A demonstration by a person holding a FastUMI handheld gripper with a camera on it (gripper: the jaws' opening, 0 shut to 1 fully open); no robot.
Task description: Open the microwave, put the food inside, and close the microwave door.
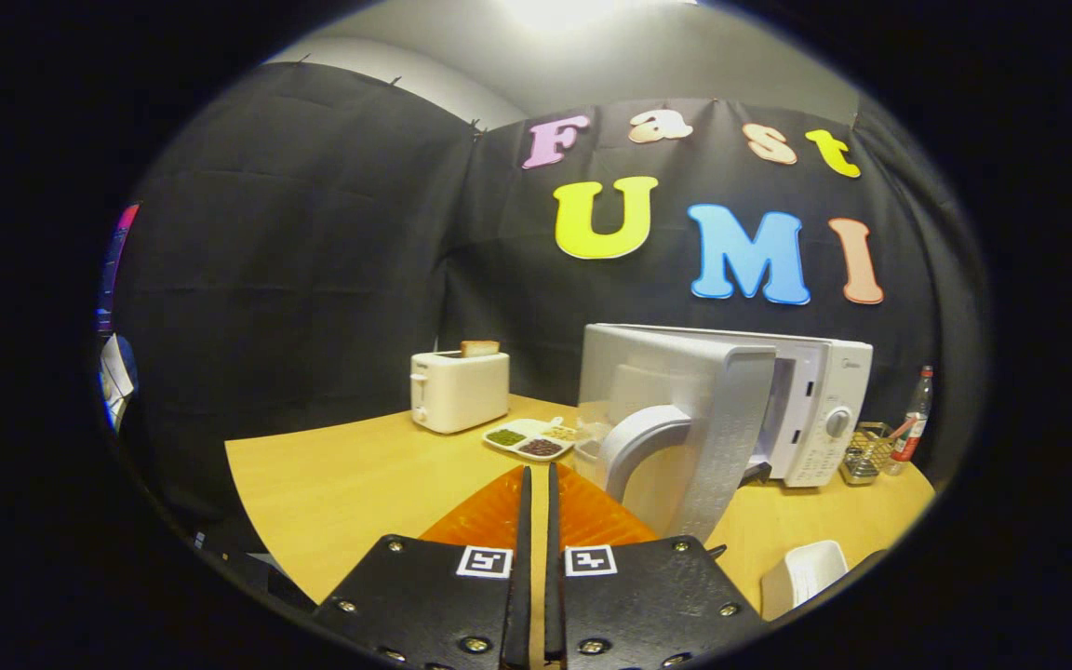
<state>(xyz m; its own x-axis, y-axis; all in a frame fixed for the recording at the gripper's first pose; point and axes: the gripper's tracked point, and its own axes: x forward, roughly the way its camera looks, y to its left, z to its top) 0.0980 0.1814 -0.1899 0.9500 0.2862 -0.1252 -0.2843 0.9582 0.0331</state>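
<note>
Gripper [537, 484]: held level above the near edge of the worktop [341, 484], pointing across it toward the far edge. Its two fingers [525, 521] ran forward side by side with only a thin slit between them, nearly together. Whether they pinched the rim of the dish under them could not be told.

Orange plate [489, 516]: ribbed, lying directly beneath and on both sides of the fingers, near the worktop's near edge. Any food on it was hidden by the gripper body.

Microwave [824, 409]: white, standing toward the far right corner of the worktop, control dial on its right side.

Microwave door [685, 419]: swung wide open toward the near side, its curved handle [634, 442] facing the gripper, just ahead and right of the fingertips. The door's edge reached close to the orange plate; contact could not be judged.

Toaster [459, 389]: white, at the far edge, left of the microwave, a slice of bread [479, 348] upright in its slot.

Divided tray [529, 437]: white, between toaster and microwave door, holding small heaps of green, dark and pale contents.

Wire basket [864, 453]: right of the microwave, beside a bottle [915, 409] with a red cap at the right edge.

White container [806, 572]: at the near right corner, well apart from the plate.
</note>
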